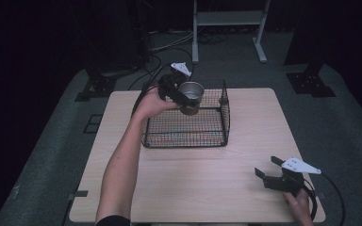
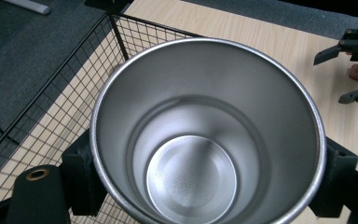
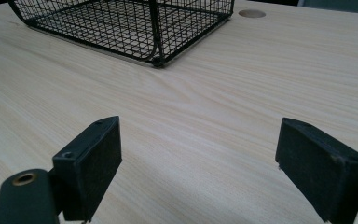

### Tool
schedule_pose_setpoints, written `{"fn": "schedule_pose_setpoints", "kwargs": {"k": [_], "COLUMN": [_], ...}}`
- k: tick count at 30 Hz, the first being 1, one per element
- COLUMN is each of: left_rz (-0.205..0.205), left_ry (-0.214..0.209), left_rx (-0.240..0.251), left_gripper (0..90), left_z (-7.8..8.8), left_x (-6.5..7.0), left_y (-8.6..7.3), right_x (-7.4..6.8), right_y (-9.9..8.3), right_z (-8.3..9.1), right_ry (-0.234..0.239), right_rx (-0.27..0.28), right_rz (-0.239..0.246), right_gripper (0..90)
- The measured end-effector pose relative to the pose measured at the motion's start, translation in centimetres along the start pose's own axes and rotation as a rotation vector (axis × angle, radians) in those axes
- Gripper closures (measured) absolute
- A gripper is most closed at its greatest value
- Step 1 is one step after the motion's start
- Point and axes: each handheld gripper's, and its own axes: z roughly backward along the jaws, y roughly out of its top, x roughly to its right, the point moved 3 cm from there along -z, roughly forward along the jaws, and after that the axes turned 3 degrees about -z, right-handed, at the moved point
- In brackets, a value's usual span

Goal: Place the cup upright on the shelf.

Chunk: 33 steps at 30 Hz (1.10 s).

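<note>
- The steel cup (image 1: 191, 94) is the thing in play. It's pinched in the left gripper (image 1: 181, 96), a jaw on each side of its wall just below the rim, mouth up and only a little tilted. Up close, the inside of the steel cup (image 2: 191, 154) is empty and shiny, so nothing can spill.
- It hangs over the far-left corner of the wire basket (image 1: 188, 136), still above the mesh floor as far as I can tell, so I'd guess it's headed into the basket or just lifted out. Can't say which.
- Gripping it by the sides makes sense to me: the bottom stays free to sit flat on the mesh.
- The wire basket (image 2: 65, 88) walls stand close on the cup's left, so that's the tight side. Toward the basket's middle there's lots of open mesh.
- The basket sits on the far half of the table (image 1: 245, 188), nearer the far edge than the near one, with bare wood on every side.
- The right gripper (image 1: 275, 172) rests by the near-right corner, well apart from everything, jaws wide apart with nothing in them. Its own camera shows plain table (image 3: 214, 116) between the pads (image 3: 93, 158) and the basket's near-right corner (image 3: 156, 58) farther off.
</note>
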Motion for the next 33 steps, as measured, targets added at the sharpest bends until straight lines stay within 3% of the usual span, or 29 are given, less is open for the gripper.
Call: {"fn": "schedule_pose_setpoints", "kwargs": {"k": [4,10,16,21,33], "left_rz": [0.010,0.015,0.049,0.048,0.061], "left_ry": [-0.009,-0.007,-0.003,0.004,0.025], "left_rx": [0.013,-0.010,-0.024,-0.061,-0.089], "left_gripper": [17.8,17.8,17.8,17.8,17.8], "left_z": [-0.8,-2.3,-3.8,-5.3,-7.3], "left_x": [-0.4,-1.0,-1.9,-2.2,-2.6], "left_y": [0.5,0.6,0.2,-0.3,-1.2], "right_x": [0.0,0.0,0.1,0.0,0.1], "right_y": [0.0,0.0,0.0,0.0,0.0], "right_z": [0.0,0.0,0.0,0.0,0.1], "right_ry": [0.001,0.002,0.002,0.006,0.013], "right_rx": [0.001,0.004,0.007,0.005,0.003], "right_rz": [0.000,0.003,0.008,-0.001,-0.001], "right_gripper": [13.6,13.6,13.6,13.6,13.6]}}
